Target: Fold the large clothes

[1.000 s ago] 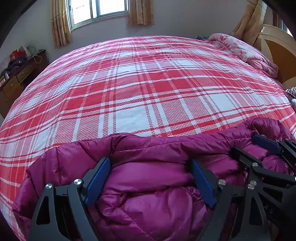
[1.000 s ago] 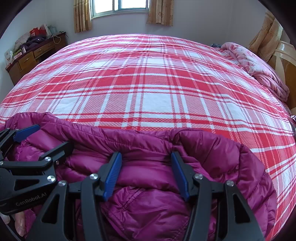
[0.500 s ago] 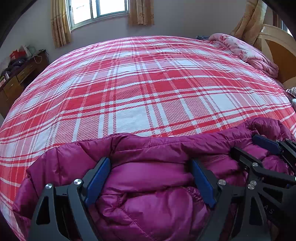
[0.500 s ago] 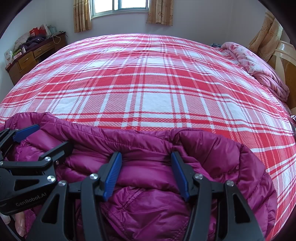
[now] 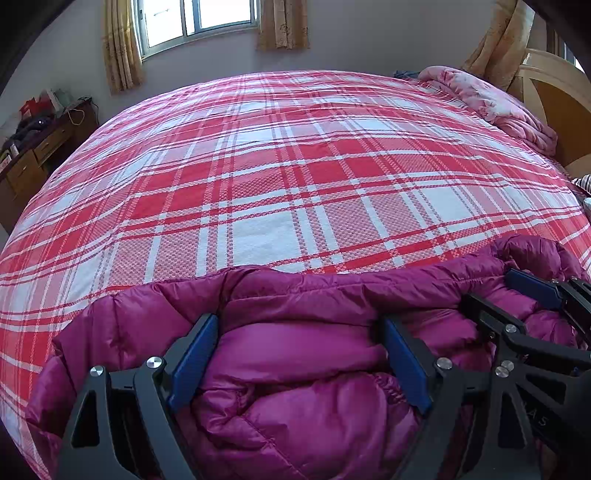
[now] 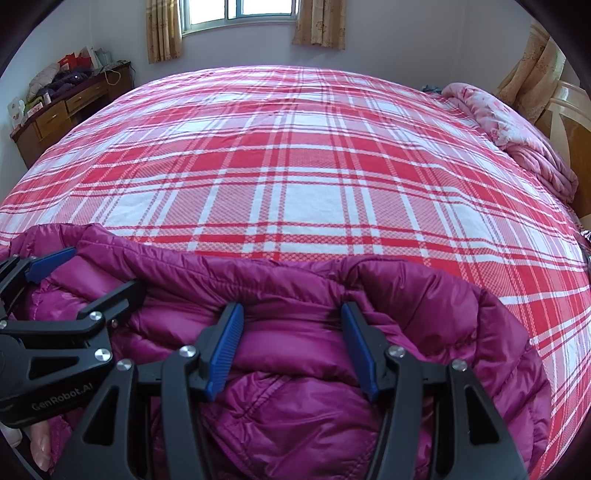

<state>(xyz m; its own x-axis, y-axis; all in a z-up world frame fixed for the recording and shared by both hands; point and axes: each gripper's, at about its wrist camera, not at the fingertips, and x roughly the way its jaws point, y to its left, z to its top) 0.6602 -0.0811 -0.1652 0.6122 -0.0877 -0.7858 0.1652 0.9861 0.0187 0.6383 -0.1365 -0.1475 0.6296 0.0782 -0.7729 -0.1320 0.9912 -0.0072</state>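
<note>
A magenta puffer jacket [image 5: 295, 369] lies bunched at the near edge of the bed; it also shows in the right wrist view [image 6: 295, 354]. My left gripper [image 5: 297, 332] stands with its blue pads wide apart over a thick fold of the jacket. My right gripper [image 6: 291, 317] stands the same way over the jacket's right part. Each gripper also shows in the other's view: the right one at the right edge [image 5: 517, 291], the left one at the left edge [image 6: 92, 269]. The jacket's lower part is hidden under the grippers.
The bed has a red and white plaid cover [image 5: 295, 166]. A pink quilt [image 5: 487, 99] lies by the wooden headboard [image 5: 554, 96] at the right. A wooden dresser [image 6: 62, 110] with clutter stands at the left wall. A window [image 6: 236, 11] is behind.
</note>
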